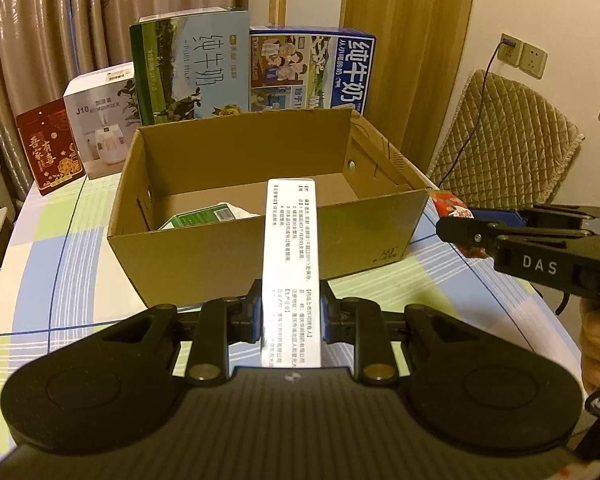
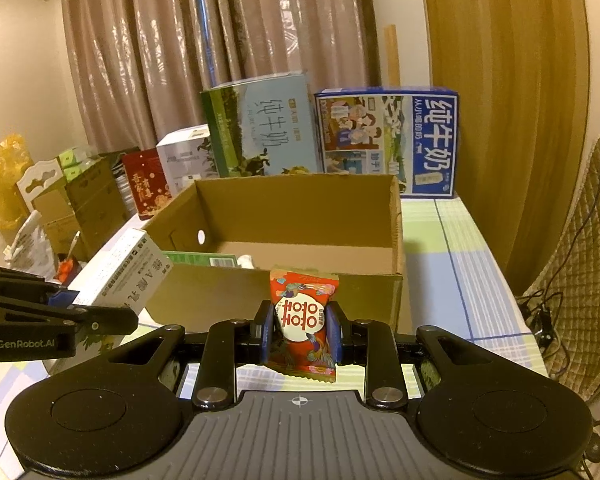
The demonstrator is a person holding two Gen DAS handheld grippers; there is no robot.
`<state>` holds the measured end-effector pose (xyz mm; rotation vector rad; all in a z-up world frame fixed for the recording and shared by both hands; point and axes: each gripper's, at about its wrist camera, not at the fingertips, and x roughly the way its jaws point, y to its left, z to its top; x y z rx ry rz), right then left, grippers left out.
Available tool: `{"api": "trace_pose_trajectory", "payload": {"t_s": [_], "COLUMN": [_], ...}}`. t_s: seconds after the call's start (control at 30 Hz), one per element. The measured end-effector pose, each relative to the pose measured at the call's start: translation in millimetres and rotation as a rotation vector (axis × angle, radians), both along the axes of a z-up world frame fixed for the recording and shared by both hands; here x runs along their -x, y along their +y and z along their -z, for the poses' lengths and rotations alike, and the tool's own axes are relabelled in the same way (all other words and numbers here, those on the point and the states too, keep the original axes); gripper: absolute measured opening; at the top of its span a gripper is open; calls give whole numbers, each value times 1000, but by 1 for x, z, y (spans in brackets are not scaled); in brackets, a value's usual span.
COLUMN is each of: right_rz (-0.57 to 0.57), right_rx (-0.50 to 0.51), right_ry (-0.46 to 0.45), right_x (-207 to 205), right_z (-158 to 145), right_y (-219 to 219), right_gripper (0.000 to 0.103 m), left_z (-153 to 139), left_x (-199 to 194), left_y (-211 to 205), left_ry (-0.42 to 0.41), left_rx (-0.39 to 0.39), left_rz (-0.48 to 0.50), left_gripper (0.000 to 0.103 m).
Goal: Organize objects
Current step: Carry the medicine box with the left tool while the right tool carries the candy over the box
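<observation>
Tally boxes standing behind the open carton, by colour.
Red box: 1
White box: 1
Green and pale blue milk box: 1
Dark blue milk box: 1
Total: 4, all upright behind the open carton.

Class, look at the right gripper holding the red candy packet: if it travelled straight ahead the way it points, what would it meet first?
Probably the near wall of the cardboard box, directly ahead of the right gripper and its red candy packet; the gripper's height against the rim is unclear.

left gripper [image 1: 291, 312]: clamped, level | right gripper [image 2: 300, 330]: clamped, seemingly level
</observation>
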<state>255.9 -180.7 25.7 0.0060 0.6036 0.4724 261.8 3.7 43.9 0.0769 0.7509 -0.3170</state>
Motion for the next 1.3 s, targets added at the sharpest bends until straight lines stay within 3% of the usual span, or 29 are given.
{"api": "trace_pose_trajectory", "payload": {"t_s": [0.37, 0.7, 1.3], "right_rz": [-7, 17, 89], "right_rx": [40, -2, -95], "right_ry": [-44, -76, -78], "right_x": [1, -16, -95], "right_z": [-4, -13, -22], "right_y": [9, 19, 32], "right_gripper": [25, 25, 25], "left_z": [-5, -31, -36], "left_x": [-2, -35, -102], "left_y": [7, 37, 22], "left_ry": [-12, -67, -91], "left_rx": [13, 80, 63], "left_rz": [-14, -118, -134], "left_gripper": [21, 21, 21]}}
